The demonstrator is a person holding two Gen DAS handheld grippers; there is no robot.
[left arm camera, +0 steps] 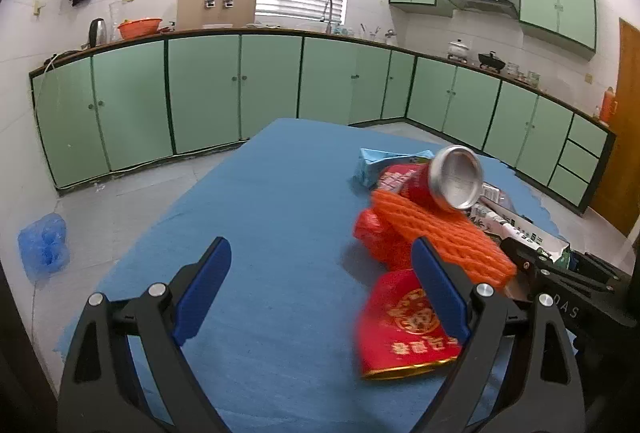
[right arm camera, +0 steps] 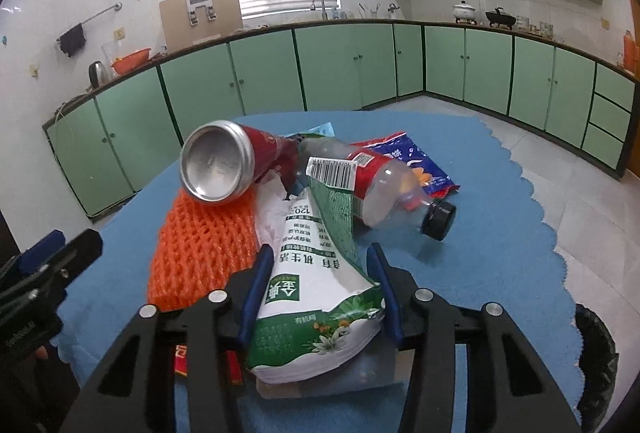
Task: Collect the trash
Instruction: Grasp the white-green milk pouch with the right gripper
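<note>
Both claws work the trash heap on the blue surface (right arm camera: 500,161): my right claw (right arm camera: 322,297) is clenched on the white-and-green bag (right arm camera: 316,297), my left claw (left arm camera: 320,297) spread wide and empty beside the red packet (left arm camera: 404,325). I'd lift the bag slowly, since the orange mesh (right arm camera: 208,249), plastic bottle (right arm camera: 384,189) and can (right arm camera: 224,165) lean around it and may tumble.

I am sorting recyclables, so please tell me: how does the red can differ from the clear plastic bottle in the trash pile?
The red can is opaque metal with a silver end toward the right wrist camera; the clear plastic bottle is see-through and dented, with a red label and black cap. The can rests tilted on the orange foam net; the bottle lies lower, its cap end on the blue table cover. Both lie on their sides, and neither is gripped.
</note>
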